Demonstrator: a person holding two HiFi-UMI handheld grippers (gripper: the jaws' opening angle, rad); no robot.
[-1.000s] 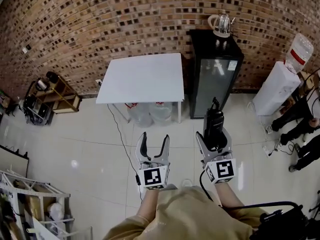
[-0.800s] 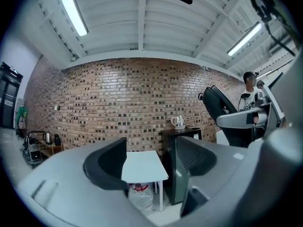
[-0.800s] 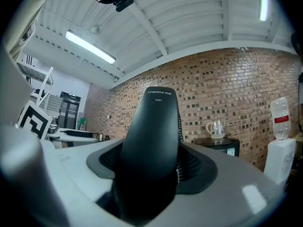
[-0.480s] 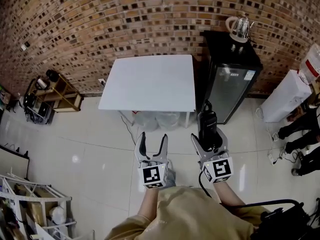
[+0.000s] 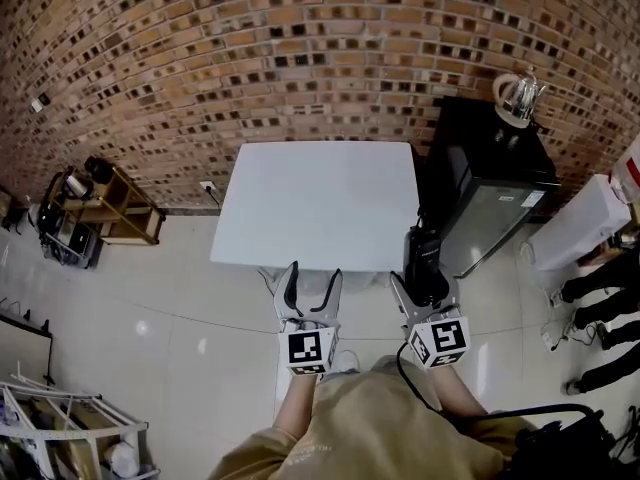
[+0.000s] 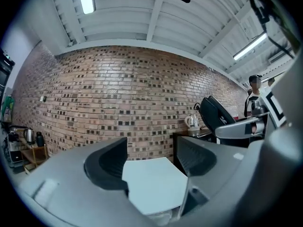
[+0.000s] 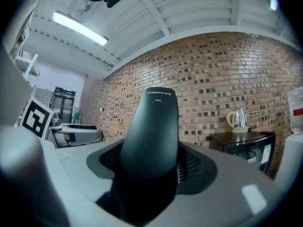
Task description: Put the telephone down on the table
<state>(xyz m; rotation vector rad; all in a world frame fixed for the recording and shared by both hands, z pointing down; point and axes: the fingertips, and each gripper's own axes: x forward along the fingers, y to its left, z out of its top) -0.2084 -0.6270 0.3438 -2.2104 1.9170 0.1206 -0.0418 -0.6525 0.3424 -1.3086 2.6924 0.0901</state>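
One white table (image 5: 320, 203) stands by the brick wall (image 5: 300, 58)

The right gripper (image 7: 152, 161) has its jaws clamped on a black telephone (image 7: 154, 119), which stands upright between them and fills the middle of the view. Behind it runs a brick wall (image 7: 213, 74). At the right, a kettle (image 7: 237, 119) sits on a dark cabinet (image 7: 248, 148). A strip light (image 7: 78, 28) glows on the ceiling.
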